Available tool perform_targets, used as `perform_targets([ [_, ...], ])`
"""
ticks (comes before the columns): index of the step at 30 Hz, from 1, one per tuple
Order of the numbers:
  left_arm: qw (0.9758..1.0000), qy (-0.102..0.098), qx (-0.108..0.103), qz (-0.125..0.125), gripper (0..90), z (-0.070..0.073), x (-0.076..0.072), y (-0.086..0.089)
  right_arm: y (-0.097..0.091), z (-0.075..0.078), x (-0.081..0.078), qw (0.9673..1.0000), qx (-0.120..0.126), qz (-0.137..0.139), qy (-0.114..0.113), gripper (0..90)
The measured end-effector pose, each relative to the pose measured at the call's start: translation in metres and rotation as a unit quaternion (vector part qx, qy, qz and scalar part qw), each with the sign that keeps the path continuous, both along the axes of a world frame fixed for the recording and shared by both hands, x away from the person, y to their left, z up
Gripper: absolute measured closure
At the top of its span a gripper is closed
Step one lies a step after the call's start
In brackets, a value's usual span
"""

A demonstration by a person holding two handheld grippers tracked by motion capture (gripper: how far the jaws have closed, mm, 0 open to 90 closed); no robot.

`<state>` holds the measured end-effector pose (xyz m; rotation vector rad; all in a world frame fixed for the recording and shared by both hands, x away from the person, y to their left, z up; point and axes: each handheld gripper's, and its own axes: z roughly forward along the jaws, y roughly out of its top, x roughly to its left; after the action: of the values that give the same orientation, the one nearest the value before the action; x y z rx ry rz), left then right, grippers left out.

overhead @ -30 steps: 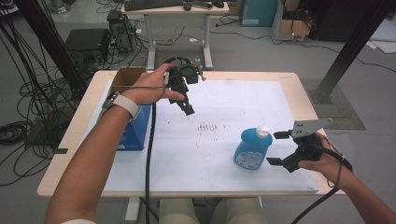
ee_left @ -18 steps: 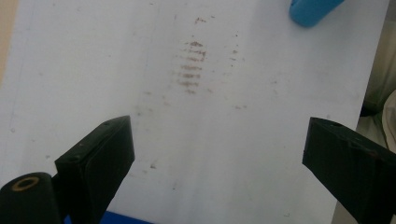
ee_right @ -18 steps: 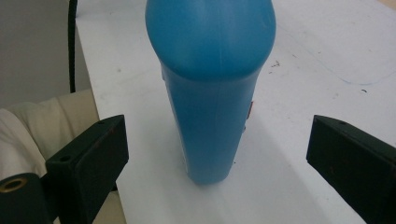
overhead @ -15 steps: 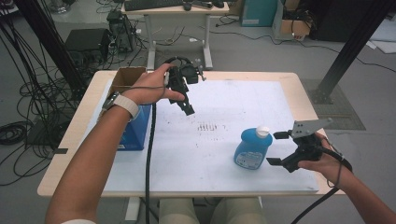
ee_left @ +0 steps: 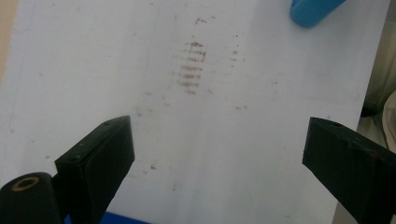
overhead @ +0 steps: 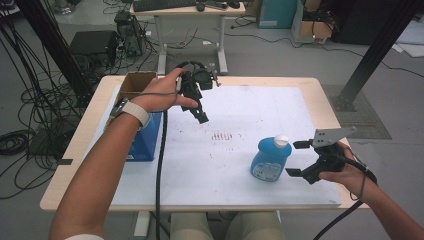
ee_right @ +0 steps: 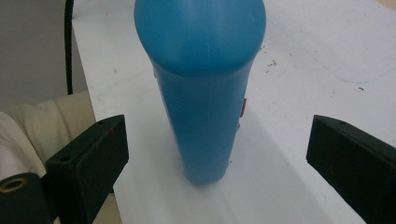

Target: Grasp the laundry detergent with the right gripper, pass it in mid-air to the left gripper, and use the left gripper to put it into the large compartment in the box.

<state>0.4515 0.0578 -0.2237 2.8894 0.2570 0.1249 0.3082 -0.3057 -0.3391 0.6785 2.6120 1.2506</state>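
Nothing has shifted: I hold both grippers still, bottle not yet gripped

My right gripper [overhead: 299,158] sits by the tabletop's right front edge, jaws spread wide, pointing at the upright blue bottle [overhead: 270,158] just beside it without touching. My left gripper [overhead: 198,107] hovers, jaws apart and empty, over the back left part near the blue box [overhead: 145,142]. Closing in comes next, I judge

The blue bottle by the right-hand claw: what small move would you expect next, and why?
Probably the right gripper eases forward around the blue bottle. Its jaws stand open just short of the bottle, which stands upright on the white table, lined up between them. The left gripper is open over bare table.
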Motion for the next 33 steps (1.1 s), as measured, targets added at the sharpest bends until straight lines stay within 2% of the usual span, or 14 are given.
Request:
perform_targets([
  [9,1.0000,0.000,0.000,0.000,9.3,-0.001,0.000,-0.001,0.001,-0.004,0.001,1.0000,0.004,0.001,-0.002,5.2],
  [10,1.0000,0.000,0.000,-0.001,9.4,-0.001,0.000,0.000,0.001,-0.005,0.002,0.9999,0.006,0.006,-0.007,5.2],
  [12,1.0000,-0.001,0.000,-0.001,9.4,-0.001,0.001,0.000,0.002,-0.007,0.001,1.0000,0.006,0.000,-0.001,5.1],
  [18,1.0000,-0.002,0.000,0.000,9.4,-0.001,0.001,0.000,0.002,-0.009,0.002,1.0000,0.008,0.002,-0.001,5.1],
  [19,1.0000,-0.001,0.001,-0.001,9.4,-0.001,0.001,-0.001,0.003,-0.011,0.003,0.9999,0.011,0.008,-0.008,5.1],
  [21,1.0000,0.000,0.000,0.000,9.4,-0.001,0.001,-0.001,0.005,-0.012,0.002,0.9999,0.011,0.003,-0.001,5.1],
  [22,1.0000,0.000,0.000,0.000,9.4,-0.001,0.001,-0.001,0.005,-0.013,0.004,0.9998,0.014,0.009,-0.008,5.1],
  [26,1.0000,0.000,0.002,-0.002,9.4,-0.001,0.001,-0.002,0.007,-0.016,0.003,0.9999,0.015,0.004,-0.002,5.2],
  [27,1.0000,0.001,0.000,0.000,9.4,-0.002,0.001,-0.002,0.007,-0.017,0.005,0.9997,0.017,0.011,-0.009,5.2],
  [31,1.0000,0.000,0.000,0.001,9.4,-0.002,0.001,-0.001,0.009,-0.021,0.004,0.9998,0.021,0.002,0.003,5.2],
  [33,1.0000,0.000,0.000,0.001,9.3,-0.002,0.001,-0.001,0.010,-0.023,0.007,0.9995,0.026,0.014,-0.010,5.2],
])
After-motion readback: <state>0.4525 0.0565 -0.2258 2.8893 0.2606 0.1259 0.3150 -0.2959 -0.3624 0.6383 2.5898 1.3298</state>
